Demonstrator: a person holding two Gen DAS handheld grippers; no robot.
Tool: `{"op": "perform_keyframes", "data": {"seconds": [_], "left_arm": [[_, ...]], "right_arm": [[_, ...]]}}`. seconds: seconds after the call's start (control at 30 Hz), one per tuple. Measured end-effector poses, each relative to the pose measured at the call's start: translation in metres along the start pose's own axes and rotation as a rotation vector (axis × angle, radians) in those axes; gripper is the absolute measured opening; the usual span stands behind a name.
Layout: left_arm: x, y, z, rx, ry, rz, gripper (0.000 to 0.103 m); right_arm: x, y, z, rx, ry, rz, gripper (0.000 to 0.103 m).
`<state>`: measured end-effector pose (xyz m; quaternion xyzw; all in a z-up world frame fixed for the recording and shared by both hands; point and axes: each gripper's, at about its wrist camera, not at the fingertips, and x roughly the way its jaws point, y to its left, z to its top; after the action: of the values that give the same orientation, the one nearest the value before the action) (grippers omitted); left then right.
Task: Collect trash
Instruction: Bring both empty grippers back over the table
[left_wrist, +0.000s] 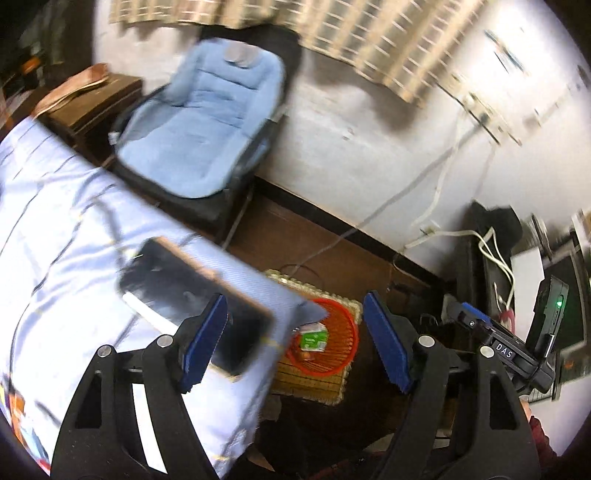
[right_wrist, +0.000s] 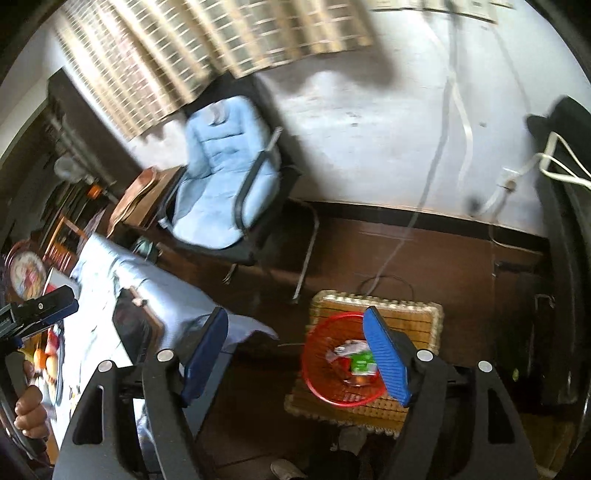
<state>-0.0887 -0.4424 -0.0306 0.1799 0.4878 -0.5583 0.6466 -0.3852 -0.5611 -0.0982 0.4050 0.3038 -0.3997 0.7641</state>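
Both left gripper (left_wrist: 295, 343) and right gripper (right_wrist: 295, 350) fingers spread wide, empty, above the red basket (right_wrist: 317, 369)

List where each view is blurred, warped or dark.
Left wrist view: the curtain and chair smear with motion, the edges go black, and the red basket stays fairly readable. Right wrist view: the curtain streaks, the wall line bows, and the right edge sits in shadow.

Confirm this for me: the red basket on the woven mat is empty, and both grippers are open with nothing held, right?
Not quite. The red basket on the woven mat is not empty: the right wrist view shows a green carton and a crumpled wrapper inside it. The rest holds: the left gripper and right gripper are both open, holding nothing.
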Motion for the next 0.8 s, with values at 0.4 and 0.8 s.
{"op": "perform_keyframes", "data": {"seconds": [0.4, 0.8], "left_arm": [[-0.098, 0.134, -0.075, -0.330, -0.118, 0.174, 0.074], [-0.197, 0.225, -0.192, -0.602, -0.203, 0.314, 0.074]], "right_arm": [[0.032, 0.146, -0.009, -0.278, 0.090, 0.178, 0.076], [0.039, 0.275, -0.075, -0.470, 0.192, 0.309, 0.080]]}}
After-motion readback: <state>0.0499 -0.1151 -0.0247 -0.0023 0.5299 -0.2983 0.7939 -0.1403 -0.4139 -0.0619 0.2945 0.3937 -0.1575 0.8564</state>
